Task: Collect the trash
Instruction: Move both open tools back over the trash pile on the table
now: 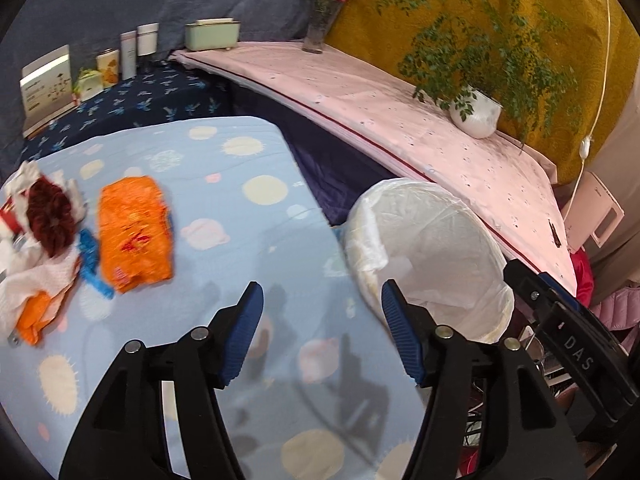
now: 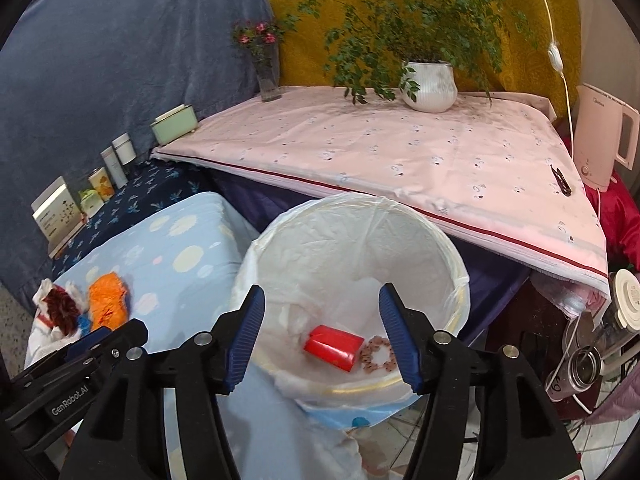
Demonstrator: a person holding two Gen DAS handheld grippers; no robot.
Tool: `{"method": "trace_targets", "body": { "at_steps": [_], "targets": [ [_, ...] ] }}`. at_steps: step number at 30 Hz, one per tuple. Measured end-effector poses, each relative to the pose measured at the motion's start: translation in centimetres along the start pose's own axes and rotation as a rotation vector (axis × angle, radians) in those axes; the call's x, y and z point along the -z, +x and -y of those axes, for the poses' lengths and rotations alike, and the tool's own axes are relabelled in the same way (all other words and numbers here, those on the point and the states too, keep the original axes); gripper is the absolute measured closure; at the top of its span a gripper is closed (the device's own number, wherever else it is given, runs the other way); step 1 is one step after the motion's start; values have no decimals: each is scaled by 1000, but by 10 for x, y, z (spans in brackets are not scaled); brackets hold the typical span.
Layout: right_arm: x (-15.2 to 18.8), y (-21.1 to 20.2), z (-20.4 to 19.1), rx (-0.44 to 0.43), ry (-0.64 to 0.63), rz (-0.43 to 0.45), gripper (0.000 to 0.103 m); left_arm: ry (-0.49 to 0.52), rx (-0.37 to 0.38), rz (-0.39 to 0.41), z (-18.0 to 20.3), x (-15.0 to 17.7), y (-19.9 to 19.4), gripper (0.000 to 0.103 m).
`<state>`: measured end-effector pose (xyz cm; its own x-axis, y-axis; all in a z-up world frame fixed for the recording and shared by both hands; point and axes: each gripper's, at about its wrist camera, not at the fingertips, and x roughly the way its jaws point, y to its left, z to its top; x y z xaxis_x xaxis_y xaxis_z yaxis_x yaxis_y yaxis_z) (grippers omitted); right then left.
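Observation:
A white-lined trash bin [image 2: 420, 240] stands at the edge of the blue spotted table [image 2: 172, 272]. At its bottom lie a red packet [image 2: 332, 347] and a small pinkish ring [image 2: 376, 354]. My right gripper [image 2: 322, 312] hangs open above the bin with nothing between its fingers. My left gripper [image 1: 322, 312] is open and empty over the table [image 1: 240, 240], just left of the bin [image 1: 448, 216]. On the table's left lie an orange wrapper [image 1: 134, 232], a dark red scrunchie [image 1: 50, 216], white tissues [image 1: 36, 280] and a blue scrap [image 1: 92, 256].
A pink-covered table [image 2: 400, 160] behind the bin carries a potted plant [image 2: 430, 86] and a flower vase [image 2: 266, 76]. Boxes and jars [image 1: 108, 66] line a dark blue shelf. A pink kettle [image 2: 604, 136] stands at the right, with clutter below it.

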<state>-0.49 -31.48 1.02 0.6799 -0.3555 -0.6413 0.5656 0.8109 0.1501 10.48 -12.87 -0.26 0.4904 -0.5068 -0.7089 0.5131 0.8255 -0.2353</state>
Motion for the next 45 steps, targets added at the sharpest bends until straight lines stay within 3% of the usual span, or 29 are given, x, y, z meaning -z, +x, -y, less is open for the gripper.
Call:
{"method": "trace_targets", "body": {
  "at_steps": [19,32,45],
  "targets": [
    [33,-60,-81,-110,-145,-9,36,-165,-170,67,-92,39,-87,42],
    [51,-88,-114,-141,-230,-10,36,-200,-232,79,-115,61,-121,42],
    [60,-95,-137,-155,-279,-16,36,-217,-270,75,-129,69,-131,42]
  ]
}}
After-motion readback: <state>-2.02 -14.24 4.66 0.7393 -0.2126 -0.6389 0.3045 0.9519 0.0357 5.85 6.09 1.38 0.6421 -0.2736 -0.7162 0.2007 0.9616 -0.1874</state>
